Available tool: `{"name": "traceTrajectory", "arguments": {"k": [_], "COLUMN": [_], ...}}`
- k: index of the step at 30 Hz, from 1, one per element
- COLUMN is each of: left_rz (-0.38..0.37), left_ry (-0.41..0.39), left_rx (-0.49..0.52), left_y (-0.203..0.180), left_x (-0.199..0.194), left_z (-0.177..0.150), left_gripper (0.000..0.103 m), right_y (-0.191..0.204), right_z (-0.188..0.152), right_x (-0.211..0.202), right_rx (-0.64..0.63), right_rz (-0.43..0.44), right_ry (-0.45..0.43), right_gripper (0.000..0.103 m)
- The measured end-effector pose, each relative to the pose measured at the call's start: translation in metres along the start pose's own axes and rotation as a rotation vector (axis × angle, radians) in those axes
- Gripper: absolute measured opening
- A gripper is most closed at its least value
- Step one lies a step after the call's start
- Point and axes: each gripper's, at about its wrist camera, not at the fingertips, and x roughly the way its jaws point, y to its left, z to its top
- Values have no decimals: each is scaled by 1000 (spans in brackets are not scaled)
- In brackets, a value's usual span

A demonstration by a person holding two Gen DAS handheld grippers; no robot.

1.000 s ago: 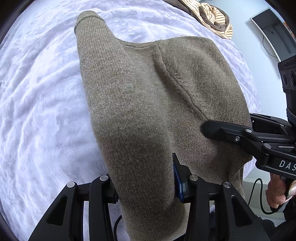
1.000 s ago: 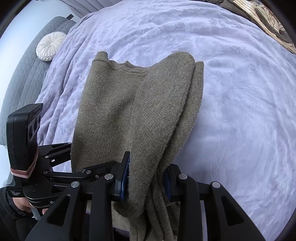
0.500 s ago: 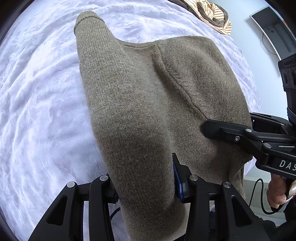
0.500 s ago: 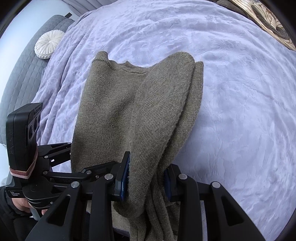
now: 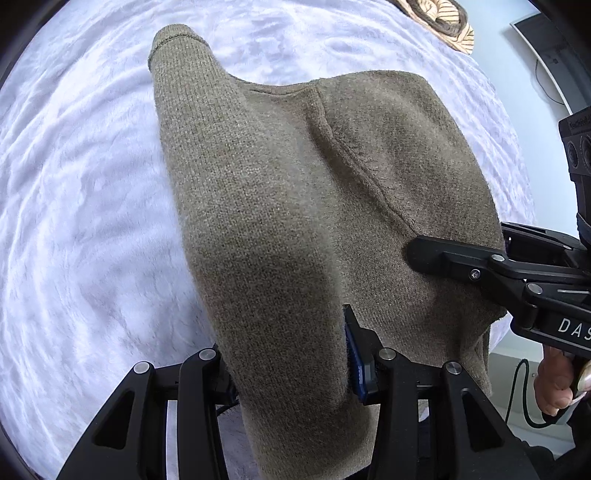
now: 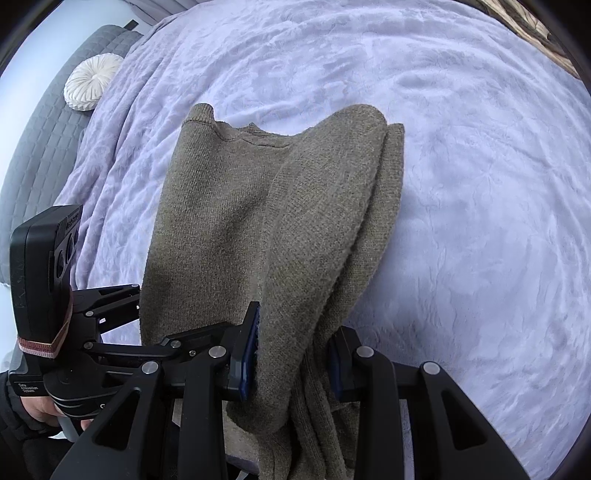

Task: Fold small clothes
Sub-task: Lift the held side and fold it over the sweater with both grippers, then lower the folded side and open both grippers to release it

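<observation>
An olive-brown knit sweater (image 5: pixel 317 206) lies lengthwise on the lavender bedspread (image 5: pixel 81 206), its sleeves folded in over the body and its neckline far from me. My left gripper (image 5: pixel 288 354) is shut on the near hem at the sweater's left side. My right gripper (image 6: pixel 293 354) is shut on the near hem at the right side, over the folded sleeve (image 6: pixel 332 206). Each gripper shows in the other's view: the right one (image 5: pixel 480 266) and the left one (image 6: pixel 110 321). The near hem hangs below the fingers.
A striped brown garment (image 5: pixel 439 22) lies at the far edge of the bed. A round white cushion (image 6: pixel 90 86) rests against a grey quilted headboard (image 6: pixel 40 147). A dark screen (image 5: pixel 543 51) stands by the wall to the right.
Both grippers keep their hold on the hem. The sweater has shifted slightly toward me on the bedspread; its shape is the same.
</observation>
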Motion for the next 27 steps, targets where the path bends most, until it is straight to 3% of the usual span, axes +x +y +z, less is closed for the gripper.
{"name": "traceTrajectory", "arguments": {"k": [3, 7, 9, 14, 16, 18, 20, 22, 25, 27], "left_rz": [16, 73, 103, 136, 94, 52, 25, 17, 84, 138], "left_ry": [35, 42, 20, -97, -135, -142, -122, -85, -4, 42], "left_rx": [-18, -75, -115, -133, -110, -53, 6, 43, 88, 112], "left_y": [2, 17, 29, 35, 27, 10, -10, -29, -40, -45], "left_x": [12, 14, 4, -46, -60, -62, -49, -28, 8, 28], "left_z": [-2, -5, -6, -8, -7, 0, 4, -1, -2, -1], "left_gripper": [47, 75, 81, 81, 81, 81, 81, 81, 81, 81], "right_y": [-8, -24, -32, -29, -14, 2, 14, 11, -11, -24], "right_z": [-5, -12, -14, -20, -24, -26, -31, -33, -34, -34], "right_x": [14, 27, 26, -10, -25, -23, -9, 13, 37, 45], "right_rx": [11, 63, 89, 40, -42, -121, -188, -206, -149, -100], "right_rz": [0, 3, -23, -66, -27, 37, 48, 1, -28, 7], "right_ry": [34, 67, 70, -50, -89, -59, -7, 39, 79, 94], "right_gripper": [34, 42, 49, 51, 51, 51, 51, 51, 50, 50]}}
